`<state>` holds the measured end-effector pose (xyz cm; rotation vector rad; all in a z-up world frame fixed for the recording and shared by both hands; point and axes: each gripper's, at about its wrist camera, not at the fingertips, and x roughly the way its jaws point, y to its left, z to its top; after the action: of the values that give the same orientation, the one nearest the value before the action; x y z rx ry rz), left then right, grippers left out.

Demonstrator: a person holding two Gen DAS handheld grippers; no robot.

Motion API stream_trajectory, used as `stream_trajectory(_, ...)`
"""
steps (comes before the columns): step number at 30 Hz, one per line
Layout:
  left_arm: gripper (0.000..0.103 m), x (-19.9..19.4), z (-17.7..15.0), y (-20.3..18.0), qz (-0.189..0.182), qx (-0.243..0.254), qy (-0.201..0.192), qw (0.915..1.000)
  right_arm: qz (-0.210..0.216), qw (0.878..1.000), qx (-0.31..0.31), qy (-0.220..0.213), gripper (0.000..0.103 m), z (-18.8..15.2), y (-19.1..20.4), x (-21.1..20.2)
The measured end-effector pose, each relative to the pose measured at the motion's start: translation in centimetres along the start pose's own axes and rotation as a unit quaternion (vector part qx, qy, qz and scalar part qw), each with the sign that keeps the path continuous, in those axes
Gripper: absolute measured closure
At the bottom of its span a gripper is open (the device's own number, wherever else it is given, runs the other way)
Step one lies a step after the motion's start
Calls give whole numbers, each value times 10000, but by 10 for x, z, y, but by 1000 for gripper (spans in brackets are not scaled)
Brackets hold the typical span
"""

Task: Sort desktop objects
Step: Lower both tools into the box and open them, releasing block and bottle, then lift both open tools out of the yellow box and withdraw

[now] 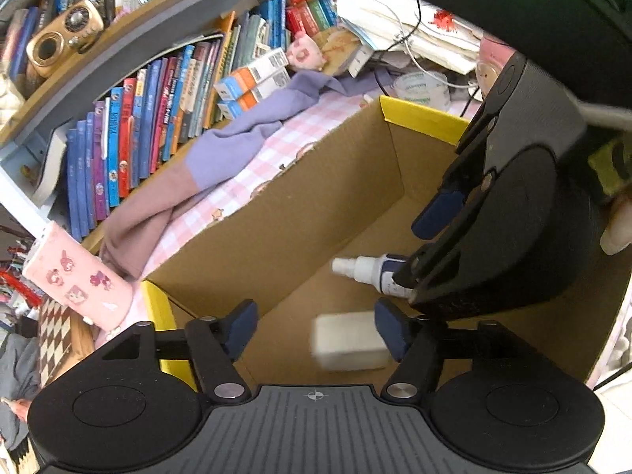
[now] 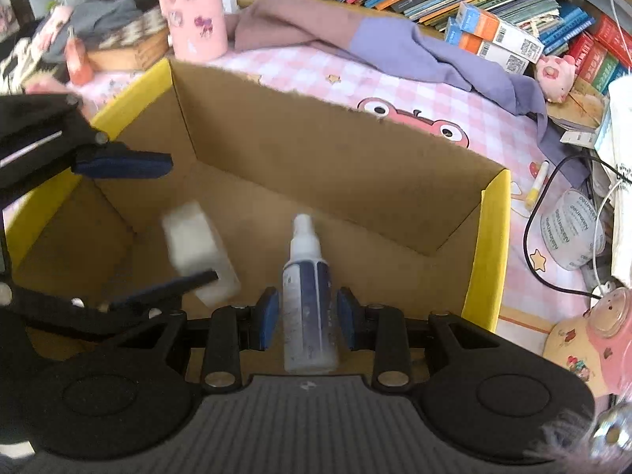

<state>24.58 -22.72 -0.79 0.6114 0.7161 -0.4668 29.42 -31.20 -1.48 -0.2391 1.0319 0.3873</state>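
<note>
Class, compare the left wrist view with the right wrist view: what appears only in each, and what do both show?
Only the left wrist view shows the gold retro radio on the shelf. Only the right wrist view shows the yellow marker and the cartoon face on the pink checked cloth. Both show the cardboard box, the blurred white block, the spray bottle between the right gripper's fingers, and the open left gripper.
</note>
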Motion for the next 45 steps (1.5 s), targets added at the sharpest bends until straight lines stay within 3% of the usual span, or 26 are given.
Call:
stream_trajectory(8,32,-25,-2,-1,178,-213,-362,9990,79,9972,359,-654,73,1,-4,-34)
stream_trajectory(13,32,-48,-6,-3,252,-354,-517,9977,-224,9922,314,-1182,72,-3,4,-62)
stream_trajectory(22,32,-96,-26,0,339,-1135,-778,9899,-387,9799,560,-1877,72,-30,13,-111)
stream_trajectory(26,32,-114,-41,8,314,-1711,-805,9815,-412,9733,807,-2110,72,-43,17,-128)
stream_trajectory(34,32,-145,-70,17,554,-2420,-929,9642,-700,9609,1120,-2433,72,-74,35,-145)
stream_trajectory(40,32,-161,-91,22,798,-2445,-920,9620,-936,9551,1357,-2463,72,-98,47,-153)
stream_trajectory(45,32,-167,-107,34,796,-2564,-903,9591,-1248,9512,1435,-2431,72,-115,61,-157)
